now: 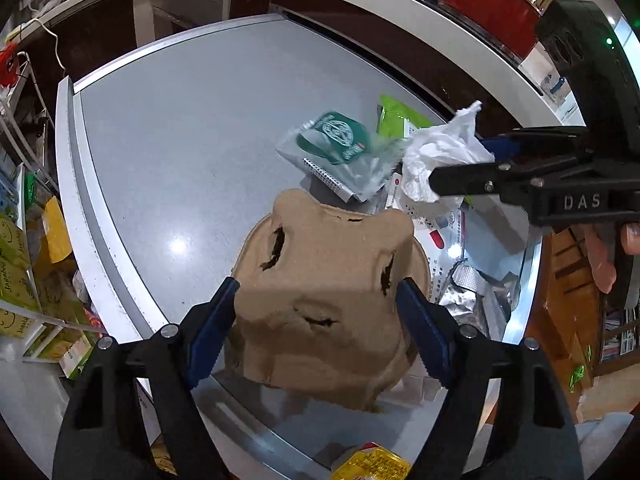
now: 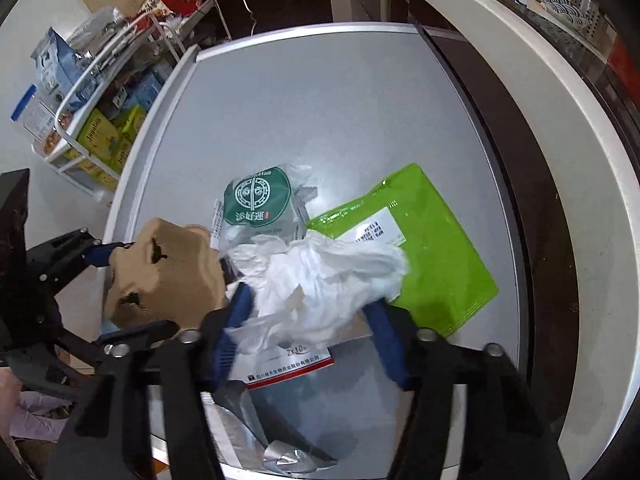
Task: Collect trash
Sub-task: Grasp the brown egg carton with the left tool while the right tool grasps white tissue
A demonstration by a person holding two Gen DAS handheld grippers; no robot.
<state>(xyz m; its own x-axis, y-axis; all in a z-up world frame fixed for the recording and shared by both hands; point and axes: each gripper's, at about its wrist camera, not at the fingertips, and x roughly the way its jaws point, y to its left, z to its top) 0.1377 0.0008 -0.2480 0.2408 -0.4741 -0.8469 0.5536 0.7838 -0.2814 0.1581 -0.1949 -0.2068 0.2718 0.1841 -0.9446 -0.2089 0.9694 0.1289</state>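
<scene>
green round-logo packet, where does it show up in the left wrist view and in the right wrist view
Left wrist view: the green round-logo packet lies right of centre in the upper half, beyond the brown pulp tray and left of the white crumpled tissue.
Right wrist view: the packet is just left of centre, above the tissue and right of the pulp tray.
Shared landmark: the lime-green pouch, on the packet's right in both.

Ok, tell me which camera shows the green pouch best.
The right wrist view. There the green pouch lies flat on the table, nearly all of it visible with its white label, only one corner covered by the crumpled tissue. The left wrist view shows just a small strip of it behind the tissue.
</scene>
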